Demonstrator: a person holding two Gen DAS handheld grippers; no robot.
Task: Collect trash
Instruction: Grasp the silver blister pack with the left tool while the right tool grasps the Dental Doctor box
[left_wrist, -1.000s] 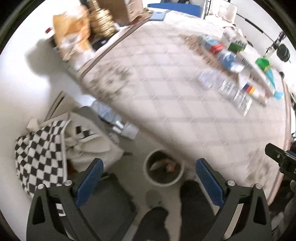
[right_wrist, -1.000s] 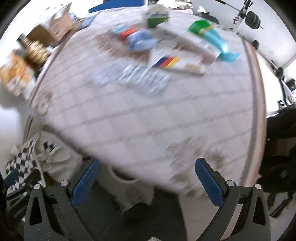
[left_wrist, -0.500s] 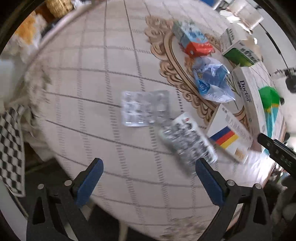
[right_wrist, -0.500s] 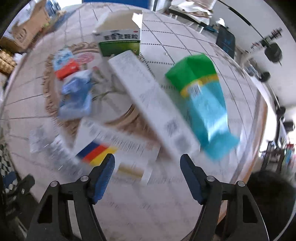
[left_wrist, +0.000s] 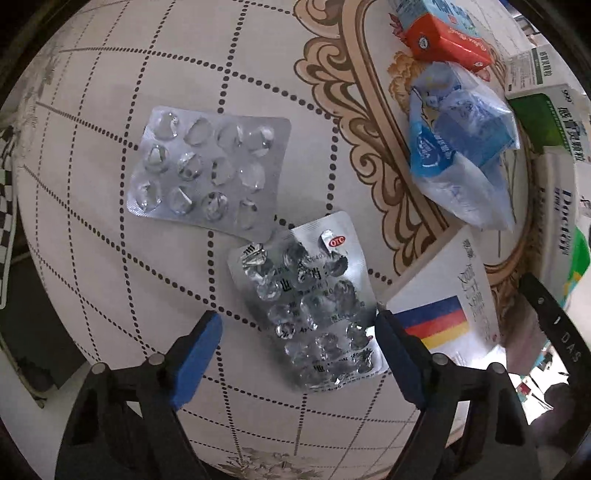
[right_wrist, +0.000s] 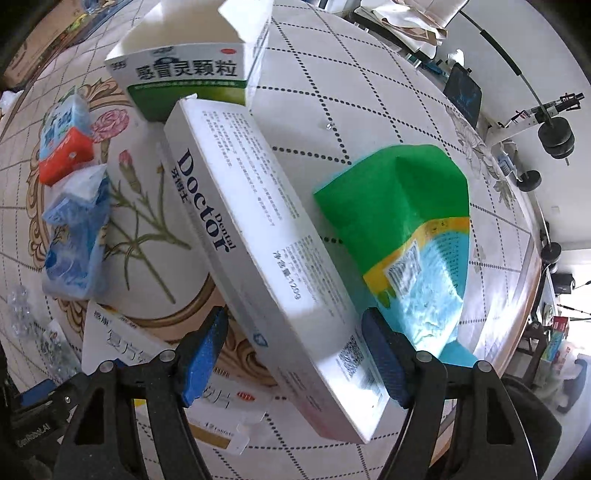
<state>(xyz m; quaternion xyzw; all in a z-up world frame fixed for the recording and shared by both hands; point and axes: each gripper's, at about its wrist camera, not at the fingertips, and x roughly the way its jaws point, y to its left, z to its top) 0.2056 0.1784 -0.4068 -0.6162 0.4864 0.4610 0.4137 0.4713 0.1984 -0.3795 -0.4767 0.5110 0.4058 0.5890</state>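
Observation:
My left gripper (left_wrist: 297, 319) points down over a crumpled silver foil blister pack (left_wrist: 310, 306) on the table. Its jaws are closing with the pack between them. The right pad is at the pack's edge and the left pad stands clear, so nothing is gripped. A second, clear blister pack (left_wrist: 207, 170) lies further ahead to the left. My right gripper (right_wrist: 295, 317) straddles the near end of a long white "Doctor" toothpaste box (right_wrist: 255, 229). Its jaws are opening slightly, and its pads sit just beside the box's sides.
On the patterned tablecloth (left_wrist: 92, 258) lie a blue plastic packet (left_wrist: 461, 155), a small red and blue box (left_wrist: 443, 37) and a white box with a blue-red-yellow stripe (left_wrist: 443, 317). An open green and white carton (right_wrist: 192, 70) and a green-teal pouch (right_wrist: 406, 229) also lie there.
Both grippers swung from the table's edge to low over the table. The left came down onto the foil pack and narrowed. The right narrowed and now straddles the toothpaste box.

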